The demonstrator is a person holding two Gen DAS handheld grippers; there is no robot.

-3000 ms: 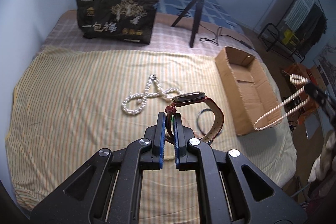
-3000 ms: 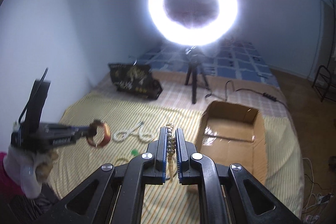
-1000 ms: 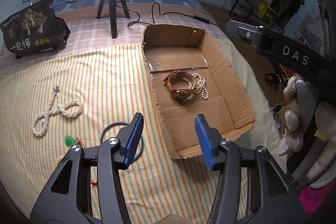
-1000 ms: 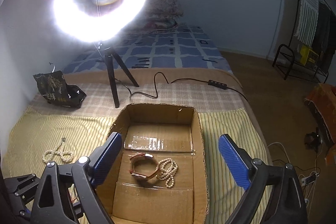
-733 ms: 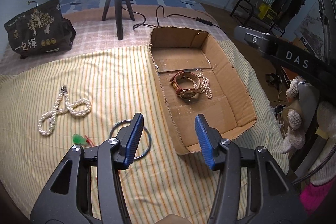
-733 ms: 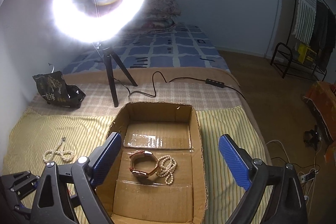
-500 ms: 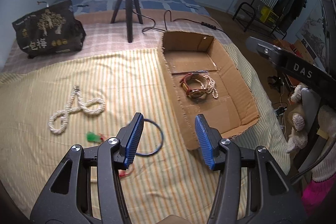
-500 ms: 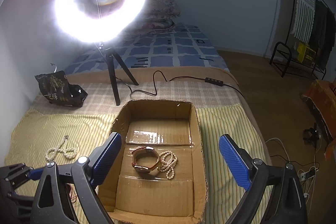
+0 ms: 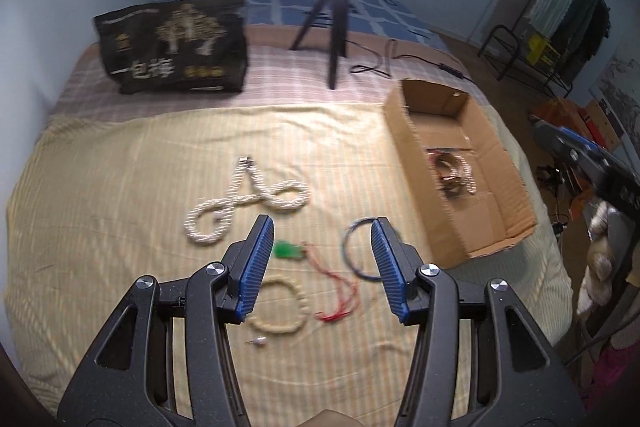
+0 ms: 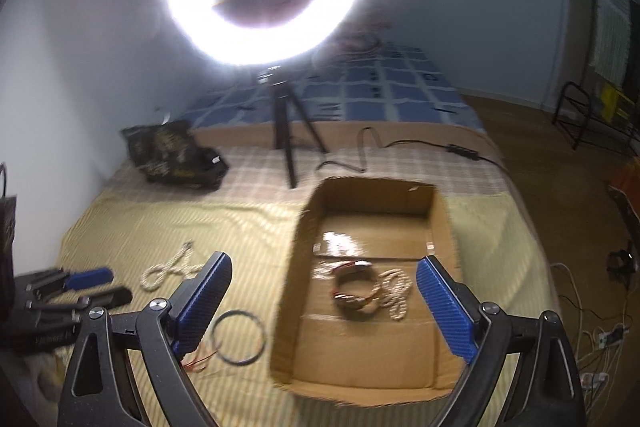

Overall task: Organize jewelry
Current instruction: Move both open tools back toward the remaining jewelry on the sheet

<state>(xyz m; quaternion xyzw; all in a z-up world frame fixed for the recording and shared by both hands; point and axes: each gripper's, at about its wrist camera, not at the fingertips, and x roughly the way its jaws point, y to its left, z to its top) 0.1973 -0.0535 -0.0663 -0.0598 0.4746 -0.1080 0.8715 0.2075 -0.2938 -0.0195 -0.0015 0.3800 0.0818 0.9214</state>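
Note:
The cardboard box (image 9: 500,211) (image 10: 288,291) lies on the striped bedspread and holds a brown-strapped watch (image 10: 354,293) (image 9: 444,167) and a pearl strand (image 10: 396,291). On the spread lie a twisted pearl necklace (image 9: 244,201) (image 10: 168,271), a blue bangle (image 9: 360,247) (image 10: 238,337), a green pendant on red cord (image 9: 288,250) and a cream bead bracelet (image 9: 280,307). My left gripper (image 9: 322,259) is open and empty above the pendant and bracelet. My right gripper (image 10: 324,303) is open and empty over the box's near left side.
A ring light on a tripod (image 9: 334,39) (image 10: 286,131) stands at the back with its cable (image 10: 400,147). A black snack bag (image 9: 172,45) (image 10: 176,155) lies at the back left. A small pin (image 9: 258,341) lies near the bracelet. The bed edge and floor are to the right.
Both grippers let go of the watch and the pearl strand, which now lie in the box. My left gripper has swung left from the box to over the loose jewelry.

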